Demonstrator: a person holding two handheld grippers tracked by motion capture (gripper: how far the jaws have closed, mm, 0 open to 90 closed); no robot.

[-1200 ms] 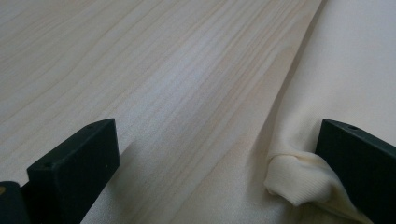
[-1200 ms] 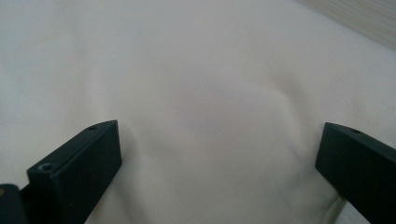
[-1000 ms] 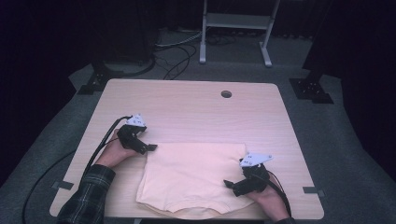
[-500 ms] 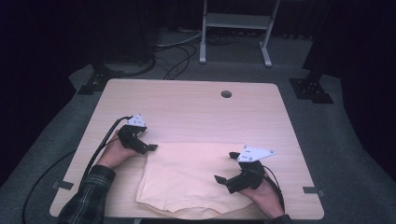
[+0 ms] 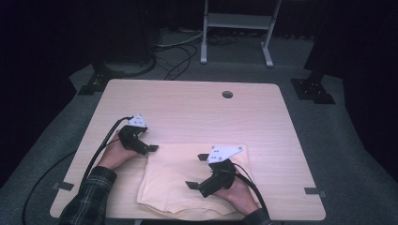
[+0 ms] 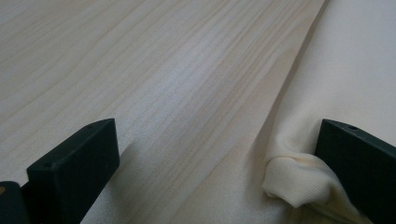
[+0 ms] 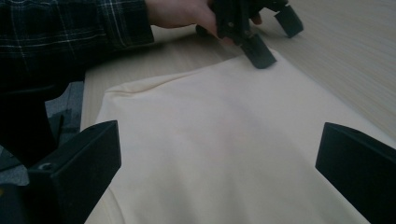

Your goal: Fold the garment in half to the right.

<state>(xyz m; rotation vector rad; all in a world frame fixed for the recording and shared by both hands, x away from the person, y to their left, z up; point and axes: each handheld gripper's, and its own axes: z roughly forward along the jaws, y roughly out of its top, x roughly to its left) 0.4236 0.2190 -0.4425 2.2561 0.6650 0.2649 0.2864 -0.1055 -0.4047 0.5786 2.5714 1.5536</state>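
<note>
Both grippers are working the cream cloth point(image 5: 187, 180) at the near edge of the table point(image 5: 187, 108).

The left gripper point(image 5: 151, 149) is standing wide open at the cloth's far-left corner, one jaw nudging a bunched hem, gripping nothing. The right gripper point(image 5: 195, 185) is hovering wide open over the cloth's middle, also empty. A close there is likely to catch several layers and drag the fold crooked.

High view: bench point(image 5: 187, 103) lit evenly from above, surroundings near black, floor dim grey. Picture soft, slight grain, colours muted. Shadows faint, short, under hands. No glare.
Left gripper view: bright, wood grain sharp in mid-distance, jaws at near edge blurred, soft shadow beside left jaw.
Right gripper view: dimmer, cloth point(image 7: 224, 149) slightly soft, sleeve point(image 7: 70, 28) dark.
</note>
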